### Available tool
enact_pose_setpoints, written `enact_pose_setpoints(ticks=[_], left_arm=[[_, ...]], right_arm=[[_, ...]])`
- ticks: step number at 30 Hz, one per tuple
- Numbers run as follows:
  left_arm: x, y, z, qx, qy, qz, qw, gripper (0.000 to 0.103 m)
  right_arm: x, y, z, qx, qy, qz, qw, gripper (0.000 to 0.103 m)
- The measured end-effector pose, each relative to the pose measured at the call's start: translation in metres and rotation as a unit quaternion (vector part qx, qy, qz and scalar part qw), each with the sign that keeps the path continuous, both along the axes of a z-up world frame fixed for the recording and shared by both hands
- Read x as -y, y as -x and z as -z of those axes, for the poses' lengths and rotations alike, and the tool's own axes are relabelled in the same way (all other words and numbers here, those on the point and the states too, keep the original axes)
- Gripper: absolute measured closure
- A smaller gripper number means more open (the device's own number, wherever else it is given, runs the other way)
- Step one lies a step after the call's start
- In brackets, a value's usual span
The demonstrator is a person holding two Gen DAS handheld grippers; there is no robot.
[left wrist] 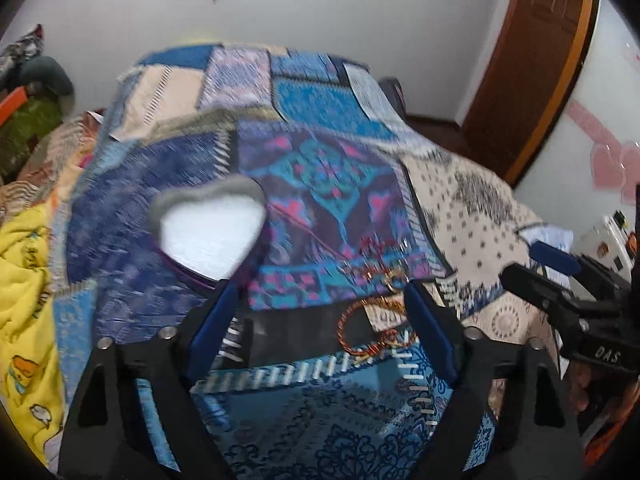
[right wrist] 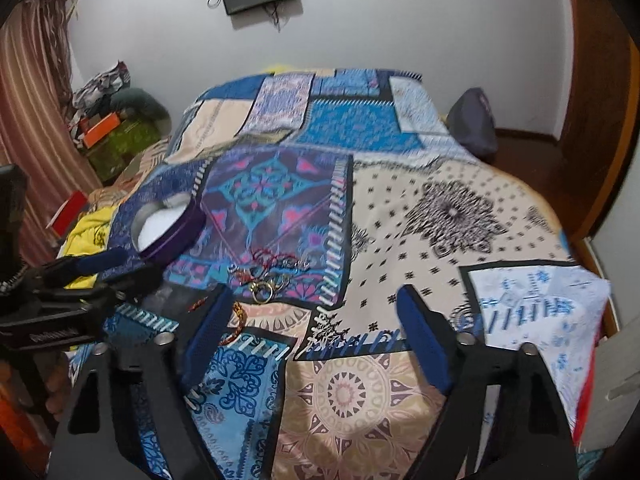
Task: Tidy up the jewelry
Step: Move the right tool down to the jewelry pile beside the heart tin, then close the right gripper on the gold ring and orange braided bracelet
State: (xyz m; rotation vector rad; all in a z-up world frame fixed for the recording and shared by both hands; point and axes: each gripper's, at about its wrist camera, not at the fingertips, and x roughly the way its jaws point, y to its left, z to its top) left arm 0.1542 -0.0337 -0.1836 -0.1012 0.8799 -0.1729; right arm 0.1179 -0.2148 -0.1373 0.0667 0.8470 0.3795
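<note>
Left claw [left wrist: 320, 312] and right claw [right wrist: 316, 320] both spread, empty; jewelry pile [right wrist: 272, 272] blurred, bangle [left wrist: 360, 330] half-hidden behind finger in right view.

A heart-shaped box [left wrist: 210, 228] with purple sides and a white inside is seen lying open on the patchwork bedspread. Near it, a red-and-gold bangle [left wrist: 362, 330] is laid flat. Just beyond the bangle, a small tangle of red thread, rings and metal pieces [right wrist: 276, 266] is heaped, with a gold ring [right wrist: 262, 293] at its near edge.
</note>
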Motion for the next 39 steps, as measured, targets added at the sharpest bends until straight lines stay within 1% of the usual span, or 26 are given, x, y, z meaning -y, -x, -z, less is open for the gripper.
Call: enact_pose_setpoints(ticks=[1,2,3,4,6,7,9,10,12,13,15,16,17,18,20,23,26,29,30,32,39], left_arm=[[0.004,-0.004,0.007,-0.009,-0.001,0.006,0.9999,0.028],[0.007,-0.006,0.011,-0.016,-0.003,0.01,0.9998,0.032],[0.009,-0.01,0.016,-0.026,-0.005,0.014,0.9996,0.038],[0.011,-0.013,0.021,-0.034,-0.004,0.019,0.9992,0.041],[0.013,-0.017,0.027,-0.05,0.001,0.029,0.9983,0.053],[0.014,-0.019,0.031,-0.057,0.006,0.034,0.9978,0.055],[0.014,-0.021,0.035,-0.068,0.013,0.042,0.9967,0.064],[0.015,-0.022,0.038,-0.073,0.016,0.046,0.9962,0.066],[0.015,-0.024,0.043,-0.082,0.018,0.05,0.9952,0.074],[0.015,-0.024,0.045,-0.082,0.016,0.047,0.9954,0.075],[0.013,-0.024,0.046,-0.082,0.019,0.044,0.9955,0.076],[0.013,-0.025,0.048,-0.08,0.02,0.043,0.9957,0.076],[0.013,-0.025,0.049,-0.079,0.018,0.044,0.9958,0.079],[0.013,-0.024,0.049,-0.077,0.013,0.043,0.9961,0.085],[0.011,-0.024,0.05,-0.076,0.011,0.041,0.9962,0.091],[0.004,-0.025,0.051,-0.08,0.022,0.039,0.9958,0.098],[-0.001,-0.026,0.051,-0.083,0.035,0.037,0.9953,0.099],[0.001,-0.026,0.052,-0.079,0.032,0.037,0.9957,0.099],[0.002,-0.025,0.052,-0.077,0.03,0.037,0.9958,0.099],[0.003,-0.025,0.051,-0.074,0.026,0.038,0.9962,0.1],[0.002,-0.021,0.048,-0.069,0.028,0.036,0.9965,0.102]], right_arm=[[0.0,-0.001,0.001,-0.003,-0.004,-0.006,1.0,0.036],[-0.002,-0.003,0.003,-0.008,-0.007,-0.016,1.0,0.04],[-0.004,-0.005,0.004,-0.01,-0.008,-0.023,1.0,0.042],[-0.006,-0.006,0.006,-0.013,-0.008,-0.03,0.999,0.043],[-0.013,-0.008,0.009,-0.018,-0.007,-0.051,0.999,0.048],[-0.016,-0.01,0.011,-0.019,-0.005,-0.059,0.998,0.05],[-0.023,-0.014,0.016,-0.027,0.0,-0.075,0.997,0.058],[-0.026,-0.016,0.019,-0.031,0.002,-0.08,0.996,0.06],[-0.031,-0.022,0.024,-0.037,0.002,-0.086,0.996,0.065],[-0.032,-0.024,0.027,-0.04,0.002,-0.087,0.995,0.066],[-0.037,-0.028,0.031,-0.048,0.004,-0.096,0.994,0.073],[-0.039,-0.029,0.034,-0.052,0.005,-0.099,0.994,0.073],[-0.042,-0.03,0.036,-0.055,0.007,-0.103,0.993,0.073],[-0.044,-0.031,0.039,-0.059,0.01,-0.106,0.993,0.073],[-0.049,-0.032,0.043,-0.062,0.017,-0.11,0.992,0.073],[-0.053,-0.034,0.048,-0.065,0.029,-0.111,0.991,0.073],[-0.055,-0.036,0.053,-0.068,0.038,-0.108,0.991,0.074],[-0.057,-0.036,0.053,-0.06,0.046,-0.104,0.992,0.075],[-0.058,-0.036,0.053,-0.057,0.05,-0.103,0.992,0.08],[-0.058,-0.038,0.053,-0.056,0.053,-0.103,0.992,0.086],[-0.056,-0.034,0.048,-0.056,0.051,-0.098,0.992,0.086]])
